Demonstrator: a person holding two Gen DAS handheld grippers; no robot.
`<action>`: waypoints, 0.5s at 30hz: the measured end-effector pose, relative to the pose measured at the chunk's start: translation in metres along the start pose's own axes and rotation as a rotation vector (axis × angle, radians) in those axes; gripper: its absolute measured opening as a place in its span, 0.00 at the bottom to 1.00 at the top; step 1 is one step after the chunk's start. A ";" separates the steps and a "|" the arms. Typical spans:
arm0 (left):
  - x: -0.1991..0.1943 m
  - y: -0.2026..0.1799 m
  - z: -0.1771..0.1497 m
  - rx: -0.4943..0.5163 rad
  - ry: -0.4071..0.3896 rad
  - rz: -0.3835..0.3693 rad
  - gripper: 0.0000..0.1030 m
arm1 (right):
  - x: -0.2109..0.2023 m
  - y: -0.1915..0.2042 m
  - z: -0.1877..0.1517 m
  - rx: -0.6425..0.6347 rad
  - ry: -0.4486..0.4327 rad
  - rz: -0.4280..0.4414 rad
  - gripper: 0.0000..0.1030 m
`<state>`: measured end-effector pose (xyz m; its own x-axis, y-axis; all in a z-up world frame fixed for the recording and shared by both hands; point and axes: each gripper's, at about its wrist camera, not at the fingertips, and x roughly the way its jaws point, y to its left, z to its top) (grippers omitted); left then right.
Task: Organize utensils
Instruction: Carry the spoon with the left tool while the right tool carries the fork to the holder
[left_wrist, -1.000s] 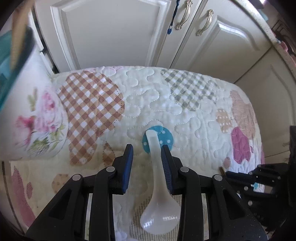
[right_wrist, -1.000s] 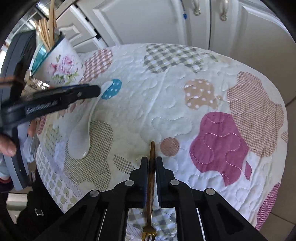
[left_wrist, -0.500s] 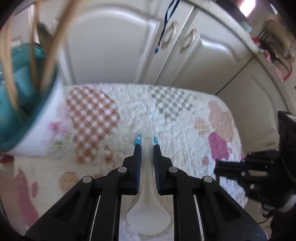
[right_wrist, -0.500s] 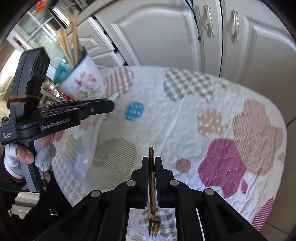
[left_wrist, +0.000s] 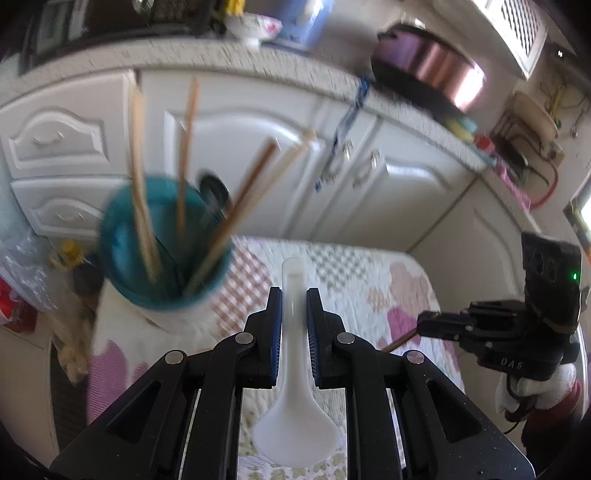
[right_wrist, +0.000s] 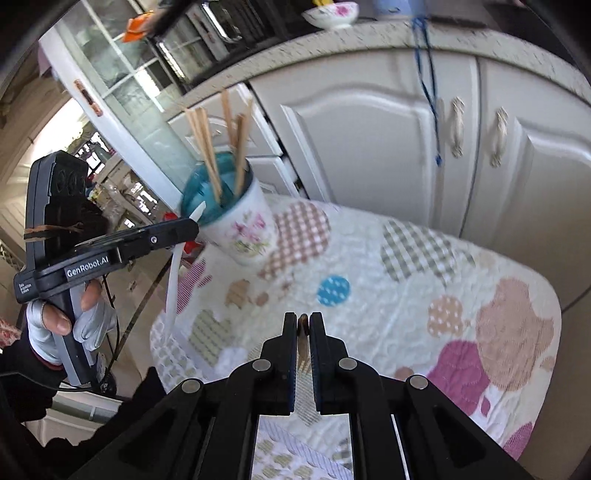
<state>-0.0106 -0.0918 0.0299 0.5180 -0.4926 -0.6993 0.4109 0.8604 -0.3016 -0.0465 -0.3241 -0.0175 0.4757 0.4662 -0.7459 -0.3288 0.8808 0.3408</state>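
With the left tongs (left_wrist: 294, 328) clamped on the white spoon (left_wrist: 293, 406) and the right tongs (right_wrist: 303, 354) on the fork (right_wrist: 303, 334), you lower each handle-first into the floral cup (right_wrist: 236, 225), clear of the chopsticks (right_wrist: 207, 155).

Chopsticks (right_wrist: 208, 155) in cup (right_wrist: 243, 225), cup on quilt (right_wrist: 406, 295), cabinets (right_wrist: 369, 129) behind

White spoon (left_wrist: 294, 376); floral cup (right_wrist: 236, 225), teal inside; patchwork quilt (right_wrist: 424, 295).

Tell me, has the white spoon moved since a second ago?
Yes. The white spoon has lifted off the quilted cloth, up toward the floral cup.
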 end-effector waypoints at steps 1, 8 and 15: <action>-0.006 0.002 0.005 -0.004 -0.018 0.003 0.11 | -0.004 0.005 0.006 -0.011 -0.012 0.007 0.06; -0.043 0.031 0.059 -0.055 -0.203 0.097 0.11 | -0.023 0.041 0.048 -0.092 -0.088 0.055 0.06; -0.036 0.057 0.086 -0.058 -0.302 0.235 0.11 | -0.028 0.084 0.098 -0.178 -0.144 0.095 0.06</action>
<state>0.0594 -0.0361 0.0933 0.7944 -0.2897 -0.5338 0.2156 0.9562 -0.1980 -0.0074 -0.2550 0.0878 0.5431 0.5648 -0.6213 -0.5105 0.8096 0.2897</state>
